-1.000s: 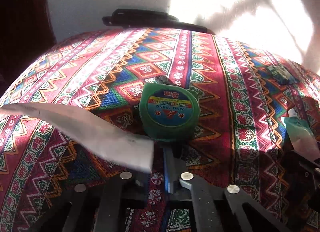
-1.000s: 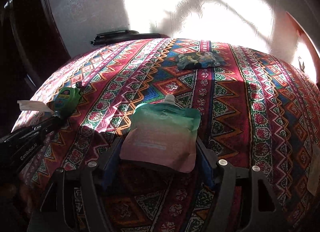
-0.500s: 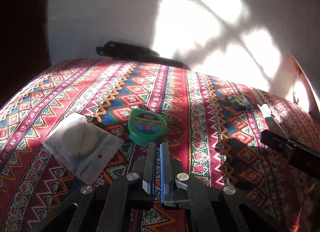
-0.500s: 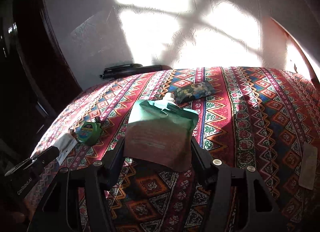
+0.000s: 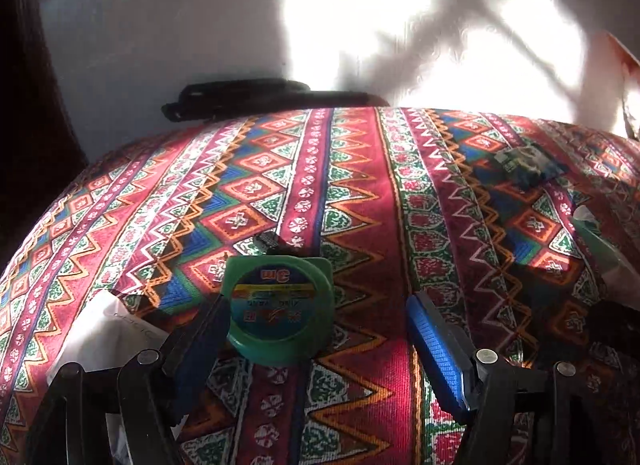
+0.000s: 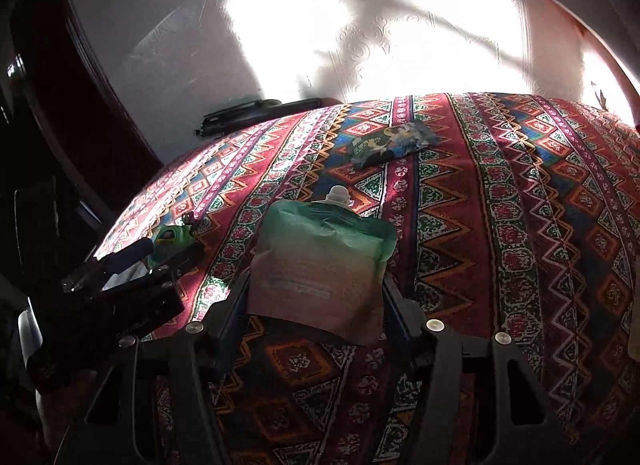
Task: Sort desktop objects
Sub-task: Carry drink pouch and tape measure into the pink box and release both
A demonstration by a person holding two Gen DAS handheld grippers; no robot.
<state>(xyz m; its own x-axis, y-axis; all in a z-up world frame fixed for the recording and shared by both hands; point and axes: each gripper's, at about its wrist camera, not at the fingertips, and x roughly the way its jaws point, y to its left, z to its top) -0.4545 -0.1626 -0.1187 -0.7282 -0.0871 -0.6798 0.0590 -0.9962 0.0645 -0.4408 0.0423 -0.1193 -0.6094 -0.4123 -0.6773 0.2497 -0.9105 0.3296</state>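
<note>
On a desk (image 5: 360, 201) draped in a zigzag-patterned cloth, the left tongs (image 5: 316, 329) stand wide open around a green tape measure (image 5: 280, 305). The tape measure lies flat, label up, hard against the left finger (image 5: 204, 337), with a clear gap to the blue-padded right finger (image 5: 436, 345); its hook end points away from the tongs, toward the wall.

Just left of the tape measure, a pale plastic packet (image 5: 108, 337) lies partly under the left tongs' frame. Well to the tape measure's right, the right tongs (image 6: 316, 301) bracket a green-and-pink spout pouch (image 6: 320, 265), cap pointing away; whether its fingers actually press the pouch cannot be told. A dark printed snack packet (image 6: 392, 143) lies farther right and back, and a black object (image 5: 256, 101) rests along the desk's far edge behind the tape measure.

The left tongs are plainly the nearer to the tape measure. Nothing stands between its fingers and the case, though the packet crowds the left side. Where the sorted things belong is not shown.
</note>
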